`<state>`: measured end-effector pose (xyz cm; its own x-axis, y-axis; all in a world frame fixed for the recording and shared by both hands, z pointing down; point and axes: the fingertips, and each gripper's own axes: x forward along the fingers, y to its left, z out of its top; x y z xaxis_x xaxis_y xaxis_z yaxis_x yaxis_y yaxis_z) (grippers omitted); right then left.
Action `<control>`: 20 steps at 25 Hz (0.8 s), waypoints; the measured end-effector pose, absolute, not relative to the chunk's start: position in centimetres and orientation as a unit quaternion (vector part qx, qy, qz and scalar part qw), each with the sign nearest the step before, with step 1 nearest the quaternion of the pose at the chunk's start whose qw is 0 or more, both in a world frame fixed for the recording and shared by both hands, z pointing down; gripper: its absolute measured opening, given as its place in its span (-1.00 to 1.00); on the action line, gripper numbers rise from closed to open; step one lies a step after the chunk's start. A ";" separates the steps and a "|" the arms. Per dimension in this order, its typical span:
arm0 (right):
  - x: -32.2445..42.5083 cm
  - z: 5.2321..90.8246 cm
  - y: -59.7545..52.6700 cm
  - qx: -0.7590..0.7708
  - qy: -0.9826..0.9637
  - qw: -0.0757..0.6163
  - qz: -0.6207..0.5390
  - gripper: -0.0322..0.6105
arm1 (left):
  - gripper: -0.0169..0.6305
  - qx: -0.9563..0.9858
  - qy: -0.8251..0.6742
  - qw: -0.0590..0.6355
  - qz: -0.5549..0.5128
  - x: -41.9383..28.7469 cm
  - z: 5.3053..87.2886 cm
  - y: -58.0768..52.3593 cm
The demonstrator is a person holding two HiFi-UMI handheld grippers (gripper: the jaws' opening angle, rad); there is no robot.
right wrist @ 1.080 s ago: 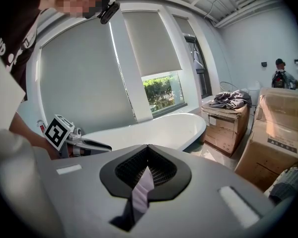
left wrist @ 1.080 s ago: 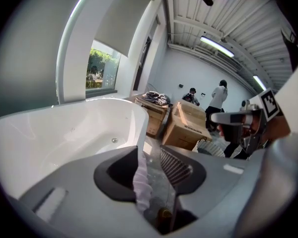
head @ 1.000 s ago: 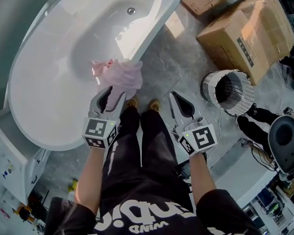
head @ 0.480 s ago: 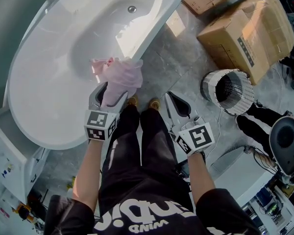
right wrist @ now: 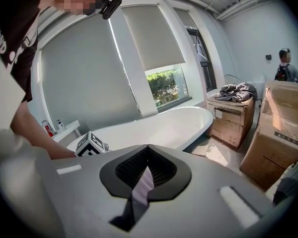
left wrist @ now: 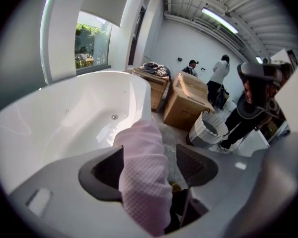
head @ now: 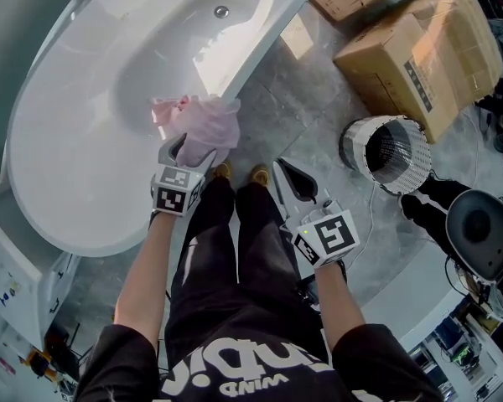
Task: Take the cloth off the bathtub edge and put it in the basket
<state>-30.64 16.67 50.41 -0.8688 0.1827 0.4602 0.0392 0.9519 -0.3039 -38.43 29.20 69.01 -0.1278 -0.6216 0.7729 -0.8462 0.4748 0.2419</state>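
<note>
**L gripper set astride cloth on tub rim, no pinch yet**

L gripper [left wrist: 148, 168]: jaws have just been opening and stand wide apart. The pink cloth [head: 203, 122] runs up btwn them. The left gripper view shows the waffle fabric lying against one pad, w/ a gap to the other, so it is not clamped. Judgement: jaws are wide so they take the whole bunched fold, not a single layer. The gripper is tilted down onto the rim so the pads sit either side of the hanging part.

Cloth: draped over the near rim of the bathtub [head: 84, 141]. Part lies inside the tub and part hangs outside, twd the person's shoes.

R gripper [right wrist: 148, 150]: jaws together, nothing held. It hangs off the tub's outer side, well apart from the cloth. Judgement: parked there, clear of the L gripper's approach.

Basket [head: 352, 141]: on the floor well away from the tub, beyond the R gripper and just beside a cardboard box [head: 427, 48]. Mouth is open and faces up.

Next, as I read it: close L on the fold, lift clear of the rim, carry to the basket. Risk: a thin grab lets the tub-side end drag.
</note>
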 end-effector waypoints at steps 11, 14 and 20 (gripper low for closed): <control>-29.9 51.5 17.6 -0.065 -0.950 0.265 0.150 -0.87 | 0.01 0.487 -0.696 0.489 0.200 -38.4 74.2 29.2; -30.0 51.4 17.8 -0.067 -0.950 0.265 0.149 -0.87 | 0.01 0.488 -0.688 0.501 0.192 -38.4 74.7 29.4; -30.0 51.5 17.6 -0.065 -0.950 0.267 0.150 -0.87 | -0.01 0.495 -0.679 0.510 0.182 -38.6 75.3 29.6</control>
<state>-30.01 17.62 51.53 -0.8486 0.2037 0.4883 0.0427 0.9463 -0.3205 -38.55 29.60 75.30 0.0109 -0.4871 0.8733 -0.8590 0.4425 0.2575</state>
